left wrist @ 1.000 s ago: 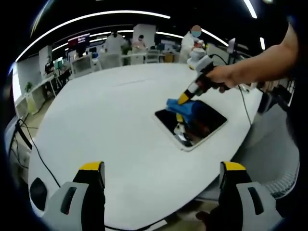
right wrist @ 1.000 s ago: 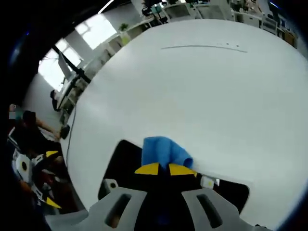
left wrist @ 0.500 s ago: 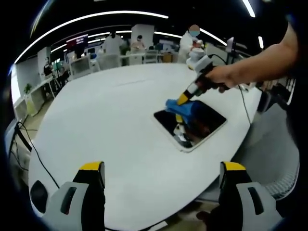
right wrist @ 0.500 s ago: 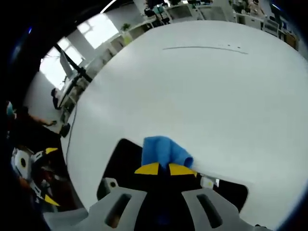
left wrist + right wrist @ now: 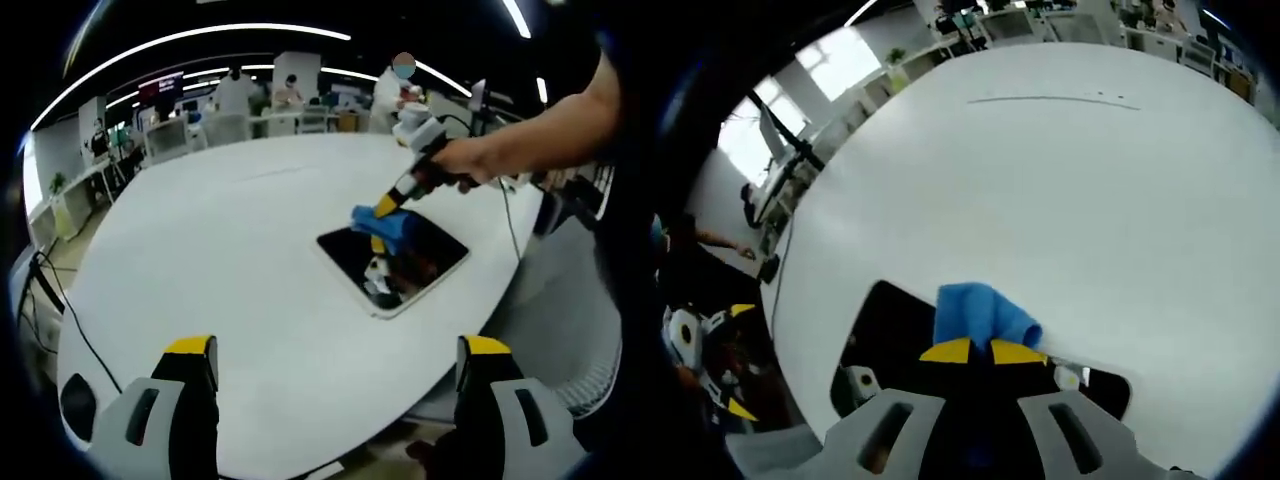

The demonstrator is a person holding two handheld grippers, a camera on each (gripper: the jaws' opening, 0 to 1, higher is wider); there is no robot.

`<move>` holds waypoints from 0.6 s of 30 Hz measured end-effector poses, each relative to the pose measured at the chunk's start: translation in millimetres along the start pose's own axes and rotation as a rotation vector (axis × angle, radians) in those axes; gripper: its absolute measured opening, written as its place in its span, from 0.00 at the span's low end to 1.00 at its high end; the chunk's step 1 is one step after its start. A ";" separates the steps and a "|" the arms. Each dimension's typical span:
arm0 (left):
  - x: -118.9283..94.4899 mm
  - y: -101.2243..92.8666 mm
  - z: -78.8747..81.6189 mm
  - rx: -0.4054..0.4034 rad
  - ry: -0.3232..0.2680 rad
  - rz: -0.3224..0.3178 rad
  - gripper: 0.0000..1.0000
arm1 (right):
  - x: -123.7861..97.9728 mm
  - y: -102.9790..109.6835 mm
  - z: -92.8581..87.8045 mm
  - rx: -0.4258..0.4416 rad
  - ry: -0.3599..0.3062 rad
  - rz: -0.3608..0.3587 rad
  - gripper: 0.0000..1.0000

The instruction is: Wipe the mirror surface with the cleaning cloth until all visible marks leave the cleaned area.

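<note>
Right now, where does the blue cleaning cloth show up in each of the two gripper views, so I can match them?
Left gripper view: the blue cleaning cloth sits right of centre, at the far edge of the dark mirror, under the right gripper.
Right gripper view: the cloth is low and central, just above that gripper's yellow fingers, which are shut on it.
Shared landmark: the mirror lying on the white table.

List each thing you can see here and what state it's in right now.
Left gripper: fingers open, empty, above the table.
Right gripper: fingers shut on the blue cloth.
Blue cloth: bunched, pressed on the mirror.
Mirror: flat on the white table.
</note>
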State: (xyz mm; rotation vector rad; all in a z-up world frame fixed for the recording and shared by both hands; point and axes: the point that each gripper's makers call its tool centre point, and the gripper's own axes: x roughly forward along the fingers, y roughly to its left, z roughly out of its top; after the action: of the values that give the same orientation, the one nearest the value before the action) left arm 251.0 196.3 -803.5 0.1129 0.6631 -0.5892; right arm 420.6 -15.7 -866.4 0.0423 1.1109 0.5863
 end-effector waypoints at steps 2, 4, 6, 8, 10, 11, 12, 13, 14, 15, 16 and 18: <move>0.7 -0.6 1.2 0.001 -0.002 -0.002 1.00 | -1.9 -3.1 -1.1 0.002 0.000 -0.006 0.00; 1.1 -1.1 1.7 0.003 -0.003 -0.003 1.00 | -3.6 -6.3 -2.1 0.006 -0.001 -0.010 0.00; 1.4 -1.9 2.5 0.004 -0.004 -0.005 1.00 | -4.6 -8.4 -2.6 0.008 -0.001 -0.013 0.00; 1.5 -3.2 3.5 0.006 -0.003 -0.004 1.00 | -5.7 -11.1 -3.3 0.010 -0.001 -0.017 0.00; 1.3 -3.5 4.0 0.007 -0.004 -0.004 1.00 | -7.1 -13.9 -4.1 0.011 0.000 -0.022 0.00; 1.2 -3.2 4.3 0.007 -0.005 -0.003 1.00 | -7.6 -15.1 -4.6 0.012 0.000 -0.024 0.00; 1.0 -2.9 4.5 0.007 -0.005 -0.002 1.00 | -8.6 -17.3 -5.2 0.014 0.000 -0.026 0.00; 0.9 -2.7 4.6 0.007 -0.005 -0.001 1.00 | -9.4 -19.0 -5.6 0.016 0.000 -0.028 0.00; 0.7 -2.7 5.1 0.007 -0.006 0.000 1.00 | -10.5 -21.3 -6.2 0.020 -0.001 -0.031 0.00; 0.5 -3.0 5.5 0.007 -0.007 0.001 1.00 | -11.3 -22.8 -6.6 0.023 -0.001 -0.033 0.00; 0.4 -3.5 5.7 0.007 -0.007 0.000 1.00 | -12.3 -24.7 -7.0 0.025 -0.001 -0.037 0.00; 0.3 -4.2 5.7 0.008 -0.005 0.000 1.00 | -13.1 -26.5 -7.6 0.026 -0.001 -0.040 0.00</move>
State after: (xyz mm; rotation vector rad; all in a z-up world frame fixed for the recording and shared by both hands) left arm 252.0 191.1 -798.8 0.1191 0.6556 -0.5921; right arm 421.3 -46.3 -867.3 0.0425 1.1162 0.5362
